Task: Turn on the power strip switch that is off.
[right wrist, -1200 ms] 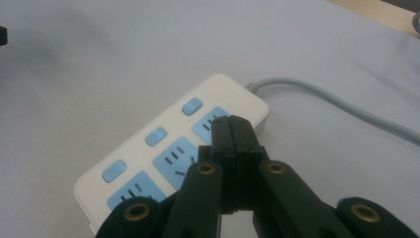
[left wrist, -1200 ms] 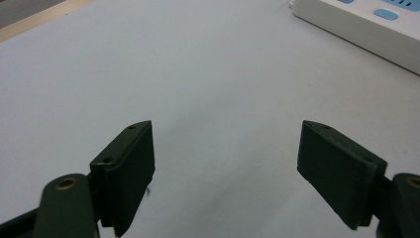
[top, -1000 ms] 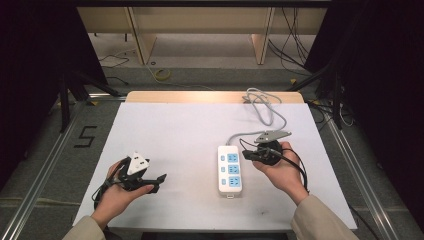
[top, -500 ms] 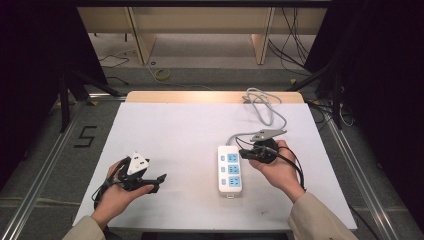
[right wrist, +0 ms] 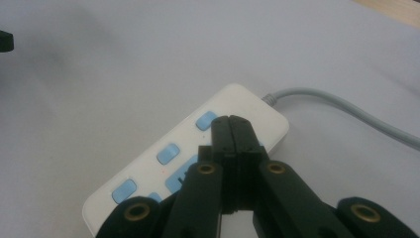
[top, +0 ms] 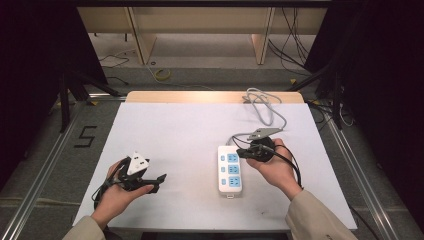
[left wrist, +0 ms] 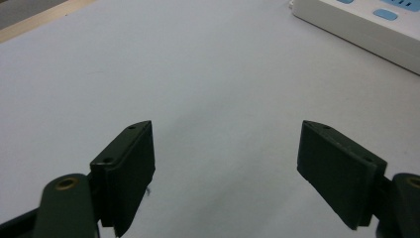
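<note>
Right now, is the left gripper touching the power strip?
Apart. In the high view the left gripper sits well away from the power strip, with bare white table between them; its jaws stand wide open.

We count one white plastic power strip [top: 229, 171] with three blue socket panels and three small blue switch buttons, and one grey cable [top: 265, 111] running from it toward the far table edge. We see two black two-jaw grippers, the left one [top: 159, 179] and the right one [top: 241, 153], each held in one hand. All rest over one white-topped table [top: 185, 130].
</note>
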The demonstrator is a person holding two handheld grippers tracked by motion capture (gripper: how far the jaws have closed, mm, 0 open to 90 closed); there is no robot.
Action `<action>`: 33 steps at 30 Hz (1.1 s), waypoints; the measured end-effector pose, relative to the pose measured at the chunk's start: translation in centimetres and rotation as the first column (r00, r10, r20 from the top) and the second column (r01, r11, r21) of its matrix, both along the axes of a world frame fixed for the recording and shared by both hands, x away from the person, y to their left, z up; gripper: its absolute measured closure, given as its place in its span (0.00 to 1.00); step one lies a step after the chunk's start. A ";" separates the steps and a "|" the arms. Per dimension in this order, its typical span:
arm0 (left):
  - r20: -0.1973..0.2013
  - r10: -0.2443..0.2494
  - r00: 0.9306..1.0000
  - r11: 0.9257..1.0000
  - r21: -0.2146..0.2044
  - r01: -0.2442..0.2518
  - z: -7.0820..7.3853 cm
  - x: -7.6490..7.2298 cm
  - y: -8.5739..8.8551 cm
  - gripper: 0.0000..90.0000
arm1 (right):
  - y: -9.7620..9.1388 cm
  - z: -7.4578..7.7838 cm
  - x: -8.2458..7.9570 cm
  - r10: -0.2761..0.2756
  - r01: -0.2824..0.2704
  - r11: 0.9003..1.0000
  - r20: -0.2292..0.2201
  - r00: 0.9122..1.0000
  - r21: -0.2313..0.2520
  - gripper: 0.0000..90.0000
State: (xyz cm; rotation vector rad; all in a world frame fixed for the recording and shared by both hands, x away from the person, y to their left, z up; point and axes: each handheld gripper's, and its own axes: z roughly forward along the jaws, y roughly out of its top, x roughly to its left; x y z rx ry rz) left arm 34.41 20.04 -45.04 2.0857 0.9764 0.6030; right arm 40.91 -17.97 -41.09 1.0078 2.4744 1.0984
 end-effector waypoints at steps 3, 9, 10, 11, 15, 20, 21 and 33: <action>0.000 0.000 1.000 1.000 -0.001 0.000 0.0 0.0 0.0 0.25 | 0.2 0.1 0.1 0.003 -0.003 1.000 -0.001 1.000 -0.001 1.00; 0.001 0.000 1.000 1.000 -0.001 0.000 0.0 0.0 0.0 0.25 | 0.5 0.1 0.4 0.008 -0.008 1.000 -0.004 1.000 -0.003 1.00; 0.001 -0.001 1.000 1.000 0.000 0.001 0.0 0.0 0.0 0.25 | 0.5 0.1 0.4 0.008 -0.008 1.000 -0.004 1.000 -0.003 1.00; 0.002 0.000 1.000 1.000 -0.001 0.000 0.0 0.0 0.0 0.25 | 0.6 0.0 0.4 0.009 -0.009 1.000 -0.007 1.000 0.004 1.00; 0.002 -0.001 1.000 1.000 0.001 0.001 0.0 0.0 0.0 0.25 | 0.8 0.0 0.6 0.013 -0.013 1.000 -0.008 1.000 0.005 1.00; 0.002 -0.001 1.000 1.000 -0.003 0.001 0.0 0.0 -0.1 0.25 | 1.1 0.0 0.8 0.013 -0.013 1.000 -0.010 1.000 0.003 1.00; 0.000 -0.001 1.000 1.000 -0.002 0.001 0.0 0.0 -0.1 0.25 | 1.1 -0.1 0.9 0.013 -0.013 1.000 -0.013 1.000 0.004 1.00; 0.000 -0.004 1.000 1.000 -0.003 0.004 0.0 0.0 -0.1 0.25 | 1.9 -0.2 1.5 0.023 -0.023 1.000 -0.012 1.000 -0.002 1.00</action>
